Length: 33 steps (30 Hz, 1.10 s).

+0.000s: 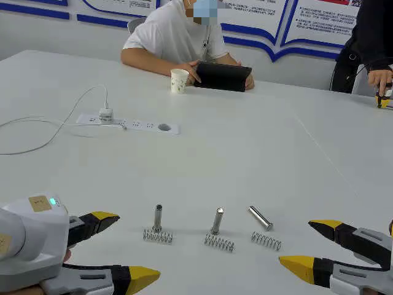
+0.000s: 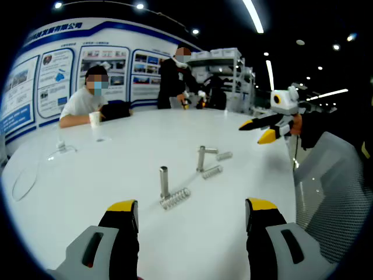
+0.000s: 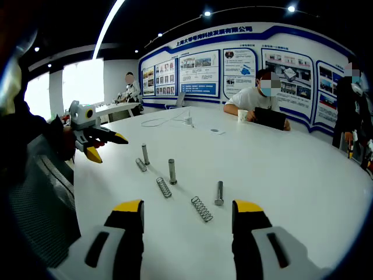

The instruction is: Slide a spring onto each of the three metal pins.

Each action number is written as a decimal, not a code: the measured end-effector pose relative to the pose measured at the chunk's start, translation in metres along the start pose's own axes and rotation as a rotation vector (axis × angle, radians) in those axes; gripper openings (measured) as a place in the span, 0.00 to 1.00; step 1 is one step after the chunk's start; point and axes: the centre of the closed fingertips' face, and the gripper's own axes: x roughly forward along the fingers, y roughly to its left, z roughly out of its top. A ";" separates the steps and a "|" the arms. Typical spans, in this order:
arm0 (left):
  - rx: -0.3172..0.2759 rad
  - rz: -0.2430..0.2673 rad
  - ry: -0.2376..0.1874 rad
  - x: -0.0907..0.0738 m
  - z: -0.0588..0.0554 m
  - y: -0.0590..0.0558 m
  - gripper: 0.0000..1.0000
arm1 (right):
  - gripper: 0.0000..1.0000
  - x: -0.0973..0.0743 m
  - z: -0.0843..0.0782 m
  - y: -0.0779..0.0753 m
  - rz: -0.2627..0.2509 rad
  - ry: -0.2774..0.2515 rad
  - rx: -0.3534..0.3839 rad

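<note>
White table (image 1: 245, 153) carries three pins (image 1: 217, 220) in a row, a spring lying flat just before each, long axis crosswise; right spring (image 1: 266, 240) lies near the right gripper (image 1: 296, 242), to its left, fingers apart; left gripper (image 1: 136, 244), fingers also apart, sits nearer the left spring (image 1: 158, 236).

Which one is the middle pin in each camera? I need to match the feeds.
Head view: middle pin, lower centre, second in the row.
Left gripper view: middle pin, just right of centre, second out from the jaws.
Right gripper view: middle pin, just left of centre, second out.
Shared landmark: white paper cup, far behind it.
</note>
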 end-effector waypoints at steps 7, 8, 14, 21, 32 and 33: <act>-0.001 0.000 0.001 0.000 0.000 0.001 0.76 | 0.62 0.000 0.001 0.000 -0.001 -0.001 -0.002; -0.001 0.000 0.001 0.000 0.000 0.001 0.76 | 0.62 0.000 0.001 0.000 0.000 -0.001 -0.003; -0.004 0.004 -0.002 -0.001 -0.001 0.000 0.76 | 0.62 0.000 0.001 0.000 0.002 0.002 -0.002; -0.007 0.005 -0.002 -0.001 -0.001 0.000 0.76 | 0.61 0.004 0.005 -0.006 0.000 0.005 -0.004; -0.011 0.007 0.001 -0.002 -0.001 -0.001 0.76 | 0.55 0.020 0.020 -0.019 -0.003 0.022 -0.015; -0.011 0.008 0.002 -0.002 -0.001 0.000 0.76 | 0.54 0.022 0.021 -0.021 -0.003 0.028 -0.017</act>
